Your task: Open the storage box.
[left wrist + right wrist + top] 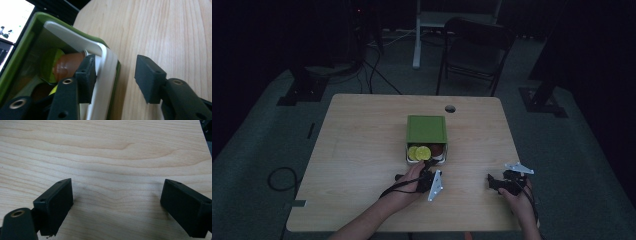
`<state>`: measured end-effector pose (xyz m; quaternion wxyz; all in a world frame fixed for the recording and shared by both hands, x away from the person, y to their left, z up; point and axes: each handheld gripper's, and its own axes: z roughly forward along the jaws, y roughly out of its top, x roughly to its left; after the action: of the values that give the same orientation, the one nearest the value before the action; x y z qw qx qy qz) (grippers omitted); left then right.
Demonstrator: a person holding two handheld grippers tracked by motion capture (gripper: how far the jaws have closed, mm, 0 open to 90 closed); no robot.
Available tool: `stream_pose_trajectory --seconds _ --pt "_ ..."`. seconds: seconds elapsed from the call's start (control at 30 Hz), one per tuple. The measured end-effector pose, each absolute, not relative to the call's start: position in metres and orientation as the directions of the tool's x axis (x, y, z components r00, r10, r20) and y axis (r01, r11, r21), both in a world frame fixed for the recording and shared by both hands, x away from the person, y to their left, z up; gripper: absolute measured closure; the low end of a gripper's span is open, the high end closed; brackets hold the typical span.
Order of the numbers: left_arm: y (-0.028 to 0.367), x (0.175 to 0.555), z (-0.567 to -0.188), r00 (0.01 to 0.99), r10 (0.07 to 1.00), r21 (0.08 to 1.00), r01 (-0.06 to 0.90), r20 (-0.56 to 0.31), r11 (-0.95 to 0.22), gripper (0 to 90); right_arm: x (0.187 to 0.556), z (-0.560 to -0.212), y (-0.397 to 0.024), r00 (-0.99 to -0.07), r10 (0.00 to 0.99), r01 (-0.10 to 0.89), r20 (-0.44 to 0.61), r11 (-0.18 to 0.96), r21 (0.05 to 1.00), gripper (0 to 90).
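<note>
Dim room, dark floor, pale wood counter (362, 150) in the middle.

Near edge, right side: right tongs (499, 184), jaws spread wide over bare wood in the right gripper view, nothing between them, well apart from the box.

Near edge, centre: left tongs (428, 167), just at the front of the box. Jaws part-spread, astride the white wall of the tray (106, 75): one jaw inside the tray against the wall, other jaw outside over the counter with a clear gap to the green rim. Not yet pinching.

Just beyond: green box (426, 131), white tray drawn out toward the person, long axis running near to far. Lime slices (419, 152) at the tray's left, brown capsule-like pieces (68, 65) at its right, one just beside the inner jaw.

Deciding relation: tray wall upright between the left jaws, running across the closing direction; box directly ahead of the left tongs, left hand (409, 180) much the nearer.

Farther: round cable hole (450, 108) at the counter's far edge.

Farthest: folding chair (474, 52), stand legs, cables on the floor.
</note>
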<state>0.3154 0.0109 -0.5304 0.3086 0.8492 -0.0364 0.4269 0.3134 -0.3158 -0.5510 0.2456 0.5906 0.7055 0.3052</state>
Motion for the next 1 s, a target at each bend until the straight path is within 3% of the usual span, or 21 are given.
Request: stream_pose_trajectory --seconds 0.43,0.47,0.57,1.0 --pt "0.007 0.322 -0.537 0.528 0.138 0.370 -0.365 0.838 -0.854 68.0 0.313 -0.551 -0.316 -0.182 0.983 0.683 0.014 0.116 0.721 10.6" --pt "0.004 0.320 -0.542 0.460 0.065 0.270 -0.396 0.885 -0.878 68.9 0.313 -0.551 -0.316 -0.182 0.983 0.683 0.014 0.116 0.721 10.6" --pt "0.003 0.319 -0.547 0.410 0.034 0.218 -0.411 0.911 -0.885 68.7 0.313 -0.551 -0.316 -0.182 0.983 0.683 0.014 0.117 0.721 10.6" --pt "0.001 0.317 -0.548 0.389 0.036 0.204 -0.401 0.921 -0.893 71.2 0.313 -0.551 -0.316 -0.182 0.983 0.683 0.013 0.116 0.721 10.6"
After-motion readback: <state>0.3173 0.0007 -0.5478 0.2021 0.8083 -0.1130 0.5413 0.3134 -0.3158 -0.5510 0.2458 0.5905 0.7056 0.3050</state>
